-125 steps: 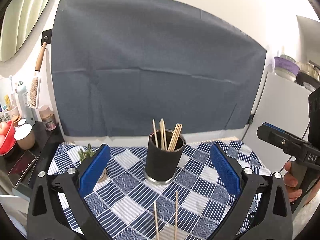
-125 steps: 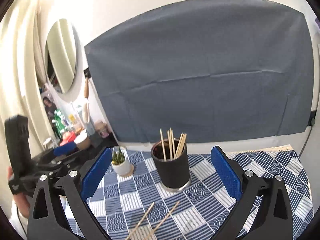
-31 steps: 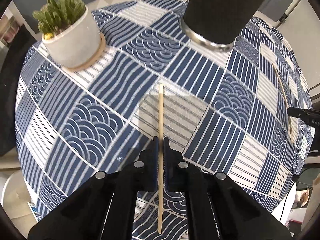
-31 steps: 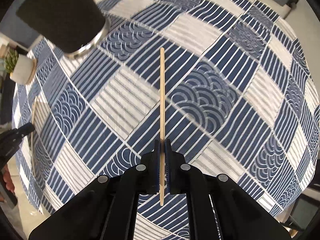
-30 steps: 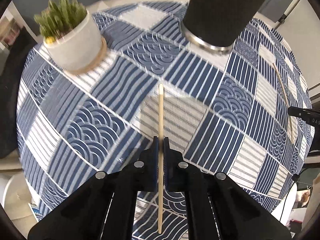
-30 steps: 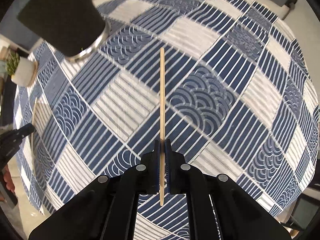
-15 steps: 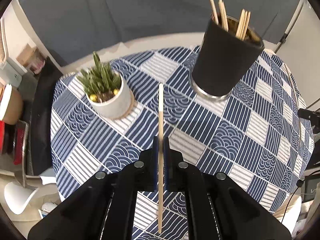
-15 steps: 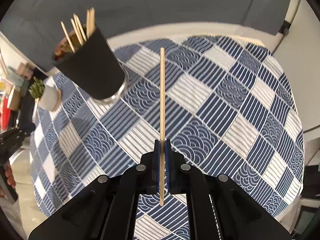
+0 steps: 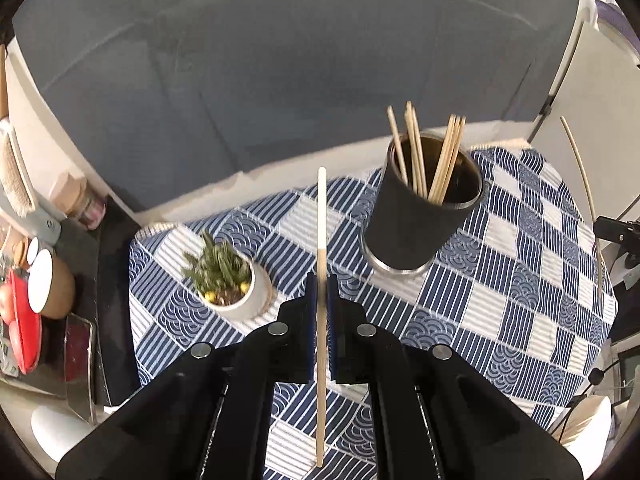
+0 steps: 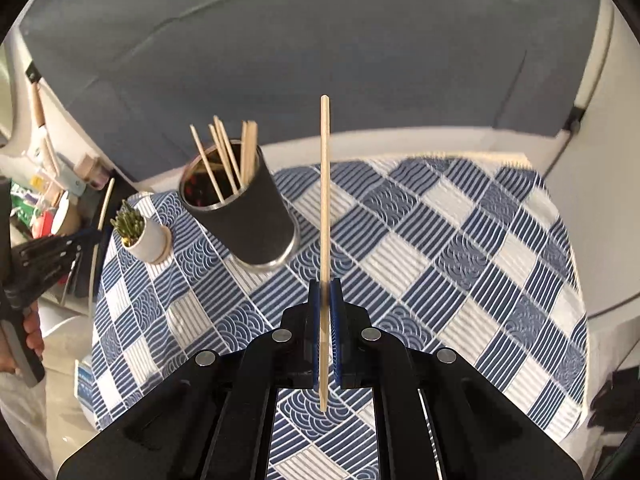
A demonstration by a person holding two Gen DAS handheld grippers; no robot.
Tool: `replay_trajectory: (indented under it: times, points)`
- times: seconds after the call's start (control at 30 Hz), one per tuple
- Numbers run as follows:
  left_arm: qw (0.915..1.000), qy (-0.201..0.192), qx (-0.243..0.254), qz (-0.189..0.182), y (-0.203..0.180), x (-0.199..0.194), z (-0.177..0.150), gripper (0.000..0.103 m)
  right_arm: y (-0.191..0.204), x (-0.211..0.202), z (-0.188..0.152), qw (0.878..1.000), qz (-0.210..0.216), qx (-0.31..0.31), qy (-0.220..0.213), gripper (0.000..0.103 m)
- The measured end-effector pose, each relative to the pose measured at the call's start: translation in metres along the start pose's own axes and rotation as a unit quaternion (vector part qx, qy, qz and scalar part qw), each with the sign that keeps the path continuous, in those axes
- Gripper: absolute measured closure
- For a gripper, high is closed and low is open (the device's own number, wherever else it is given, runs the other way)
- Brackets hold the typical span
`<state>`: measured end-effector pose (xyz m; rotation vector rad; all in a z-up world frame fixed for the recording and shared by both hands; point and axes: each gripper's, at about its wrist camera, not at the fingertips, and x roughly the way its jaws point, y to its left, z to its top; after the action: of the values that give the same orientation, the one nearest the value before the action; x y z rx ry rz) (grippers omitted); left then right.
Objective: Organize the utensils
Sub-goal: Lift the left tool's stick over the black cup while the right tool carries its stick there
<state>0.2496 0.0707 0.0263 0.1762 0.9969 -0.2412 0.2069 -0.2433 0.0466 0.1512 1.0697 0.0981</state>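
Note:
My left gripper (image 9: 321, 280) is shut on a wooden chopstick (image 9: 321, 224) that sticks out forward, held in the air above the tablecloth. My right gripper (image 10: 325, 285) is shut on another chopstick (image 10: 325, 184), also lifted off the table. A black cup (image 9: 420, 224) with several chopsticks standing in it sits right of the left chopstick's tip; in the right wrist view the cup (image 10: 244, 216) is left of my chopstick. The right hand's chopstick (image 9: 576, 160) shows at the left view's far right; the left gripper (image 10: 48, 256) shows at the right view's left edge.
A small potted succulent (image 9: 228, 280) in a white pot stands left of the cup on the blue-and-white patterned tablecloth (image 9: 500, 280). A dark shelf with jars and a red bowl (image 9: 24, 320) lies off the table's left. A grey cloth (image 9: 280, 80) hangs behind.
Both grippers have risen well above the table with their chopsticks and tilted up, so the cup's rim, the plant and the back wall came into view. Both stay shut.

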Motion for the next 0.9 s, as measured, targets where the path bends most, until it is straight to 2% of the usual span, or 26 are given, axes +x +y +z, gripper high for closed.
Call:
replay_trajectory:
  times: [0.1, 0.4, 0.6, 0.73, 0.83, 0.9]
  points:
    - [0.9994, -0.023, 0.011, 0.022, -0.003, -0.010, 0.012, 0.098, 0.007, -0.006, 0.010, 1.000, 0.003, -0.010, -0.006, 0.098]
    - [0.9980, -0.062, -0.010, -0.006, -0.011, -0.024, 0.049, 0.098, 0.036, -0.014, 0.053, 0.996, 0.033, -0.073, -0.040, 0.098]
    - [0.9957, -0.080, -0.043, -0.021, -0.013, -0.021, 0.072, 0.098, 0.056, -0.015, 0.083, 0.984, 0.109, -0.119, -0.070, 0.098]
    - [0.9937, -0.099, -0.050, -0.016, -0.016, -0.023, 0.084, 0.098, 0.063, -0.015, 0.100, 0.974, 0.151, -0.140, -0.097, 0.098]
    - [0.9884, -0.132, -0.074, -0.010, -0.014, -0.029, 0.094, 0.098, 0.065, -0.015, 0.109, 0.968, 0.162, -0.147, -0.121, 0.098]
    - [0.9828, -0.155, -0.097, -0.027, -0.010, -0.032, 0.099, 0.098, 0.064, -0.015, 0.113, 0.963, 0.180, -0.149, -0.135, 0.098]
